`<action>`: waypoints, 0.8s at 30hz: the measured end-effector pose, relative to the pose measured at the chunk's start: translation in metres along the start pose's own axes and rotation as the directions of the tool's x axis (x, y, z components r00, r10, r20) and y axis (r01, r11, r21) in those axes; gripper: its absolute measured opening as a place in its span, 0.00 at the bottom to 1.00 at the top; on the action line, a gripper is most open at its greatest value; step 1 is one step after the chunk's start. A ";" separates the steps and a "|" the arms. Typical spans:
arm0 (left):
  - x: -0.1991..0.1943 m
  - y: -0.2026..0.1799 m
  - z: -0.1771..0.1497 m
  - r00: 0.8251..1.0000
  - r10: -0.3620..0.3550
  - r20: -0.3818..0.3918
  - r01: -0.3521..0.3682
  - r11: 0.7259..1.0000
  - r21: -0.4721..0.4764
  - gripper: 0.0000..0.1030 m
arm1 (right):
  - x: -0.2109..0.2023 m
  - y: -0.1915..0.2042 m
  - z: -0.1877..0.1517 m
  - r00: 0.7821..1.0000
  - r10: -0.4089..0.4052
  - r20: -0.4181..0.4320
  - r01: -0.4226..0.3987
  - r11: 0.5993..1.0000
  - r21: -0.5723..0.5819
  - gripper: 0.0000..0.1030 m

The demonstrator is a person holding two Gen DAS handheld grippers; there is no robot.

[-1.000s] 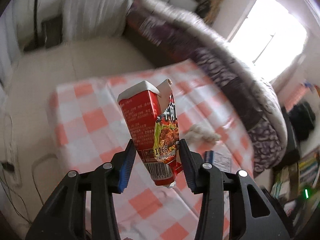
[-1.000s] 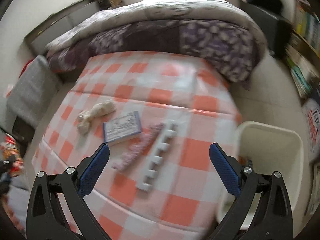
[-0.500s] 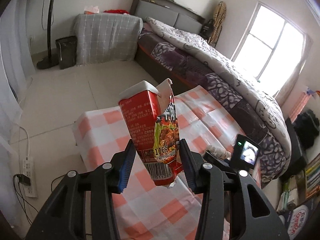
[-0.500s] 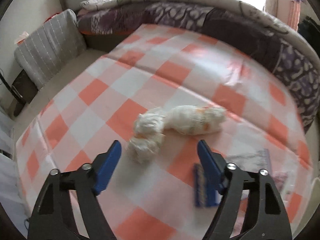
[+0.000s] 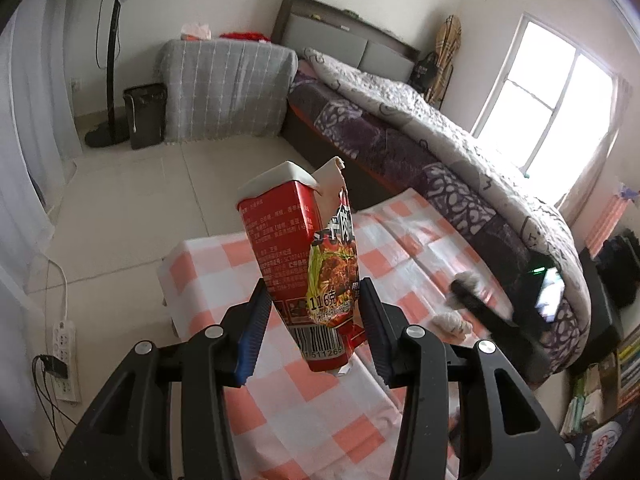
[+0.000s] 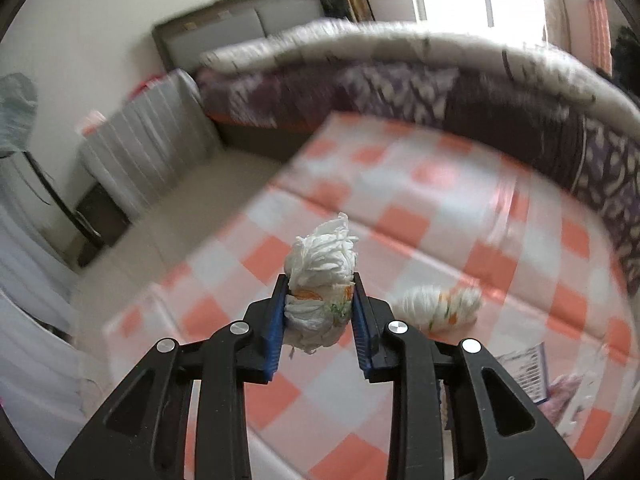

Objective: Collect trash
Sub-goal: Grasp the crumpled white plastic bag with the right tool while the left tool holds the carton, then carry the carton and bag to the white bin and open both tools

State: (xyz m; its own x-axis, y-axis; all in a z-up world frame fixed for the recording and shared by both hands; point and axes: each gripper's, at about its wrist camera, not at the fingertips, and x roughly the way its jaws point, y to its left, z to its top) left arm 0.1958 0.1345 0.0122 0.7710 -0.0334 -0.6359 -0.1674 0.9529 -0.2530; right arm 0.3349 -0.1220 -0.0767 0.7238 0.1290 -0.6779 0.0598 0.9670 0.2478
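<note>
My left gripper [image 5: 313, 292] is shut on a torn red noodle carton [image 5: 288, 232], held upright above the checked tablecloth [image 5: 320, 400]. In the right wrist view my right gripper [image 6: 319, 284] has its jaws closing, and the blue pads press on a crumpled white tissue wad [image 6: 324, 252], lifted off the cloth [image 6: 440, 200]. A second tissue wad [image 6: 440, 304] lies on the cloth just right of it. The left wrist view shows the right gripper [image 5: 472, 296] blurred at the right, above that second wad [image 5: 450, 322].
A blue and white packet [image 6: 528, 368] lies at the cloth's right edge. A bed with a purple quilt [image 5: 440, 140] runs behind the table. A grey covered unit [image 5: 228, 88], a black bin [image 5: 146, 114] and a power strip [image 5: 64, 356] stand on the floor.
My right gripper swung left over the cloth to the two tissue wads, went from wide open to pinching one, and lifted it. The left gripper drew back and up a little, still gripping the carton.
</note>
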 end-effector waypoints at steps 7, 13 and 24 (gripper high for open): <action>-0.012 -0.014 -0.002 0.999 -0.017 0.048 0.015 0.999 0.047 0.44 | -0.091 0.019 -0.001 0.988 -0.005 0.153 0.018 0.996 -0.088 0.28; -0.018 -0.024 -0.008 0.998 -0.039 0.054 0.035 0.996 0.079 0.44 | -0.141 0.010 -0.026 0.984 -0.011 0.177 0.027 0.996 -0.086 0.28; -0.016 -0.050 -0.025 0.998 -0.059 0.037 0.053 0.987 0.150 0.44 | -0.169 -0.039 -0.063 0.981 -0.030 0.190 0.040 0.998 -0.049 0.28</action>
State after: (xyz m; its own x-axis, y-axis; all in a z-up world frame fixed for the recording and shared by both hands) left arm 0.1766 0.0799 0.0167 0.8017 -0.0783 -0.5925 -0.0321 0.9843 -0.1736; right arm 0.1665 -0.1675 -0.0155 0.8389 0.0563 -0.5414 0.0547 0.9809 0.1866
